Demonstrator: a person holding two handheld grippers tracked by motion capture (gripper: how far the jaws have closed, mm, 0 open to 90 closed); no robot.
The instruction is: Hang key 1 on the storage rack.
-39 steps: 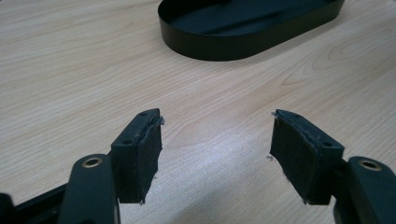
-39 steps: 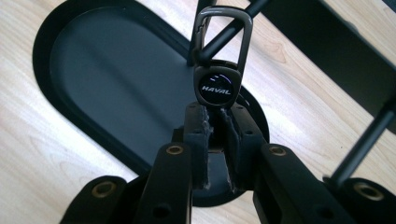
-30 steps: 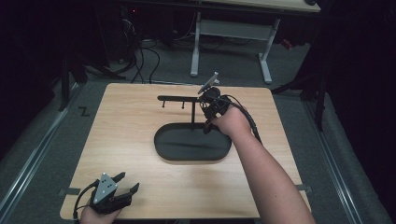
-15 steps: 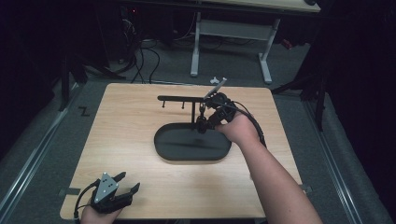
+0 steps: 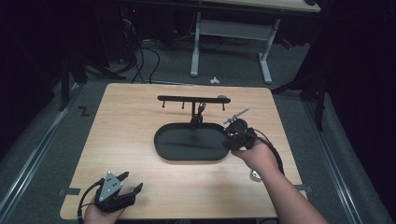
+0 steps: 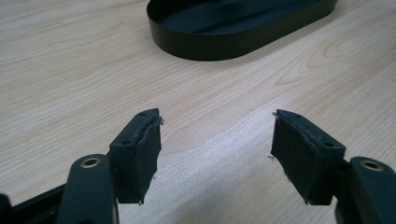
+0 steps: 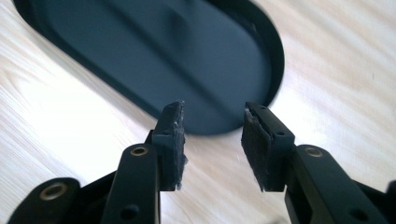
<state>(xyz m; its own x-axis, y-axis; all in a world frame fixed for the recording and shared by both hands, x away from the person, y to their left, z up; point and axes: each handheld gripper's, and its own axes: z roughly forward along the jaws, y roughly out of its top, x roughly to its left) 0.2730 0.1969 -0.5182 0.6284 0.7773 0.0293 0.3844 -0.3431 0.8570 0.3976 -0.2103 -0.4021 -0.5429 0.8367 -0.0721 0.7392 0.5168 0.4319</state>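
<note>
A black oval tray (image 5: 177, 144) lies in the middle of the wooden table (image 5: 126, 126). A black rack stands at its far rim, made of a post (image 5: 198, 114) and a crossbar (image 5: 187, 99) with small hooks. My right gripper (image 5: 228, 140) hovers at the tray's right end, pointing left over its rim. Its jaws have just been opening, and in the right gripper view the gripper (image 7: 214, 107) is open with nothing between the pads, above the tray (image 7: 140, 56). My left gripper (image 5: 131, 181) rests open at the front left; the left gripper (image 6: 217, 116) faces the tray's wall (image 6: 224, 44).
A small pale object (image 5: 254, 175) lies on the table by my right wrist. A cable (image 5: 275, 156) loops from the right gripper. Beyond the table's far edge stand a desk frame (image 5: 229, 32) and tangled cables (image 5: 140, 51) on the floor.
My right hand has come away from the rack's crossbar, moving nearer and lower to the tray's right end, with its jaws wider apart. The left gripper has stayed put.
</note>
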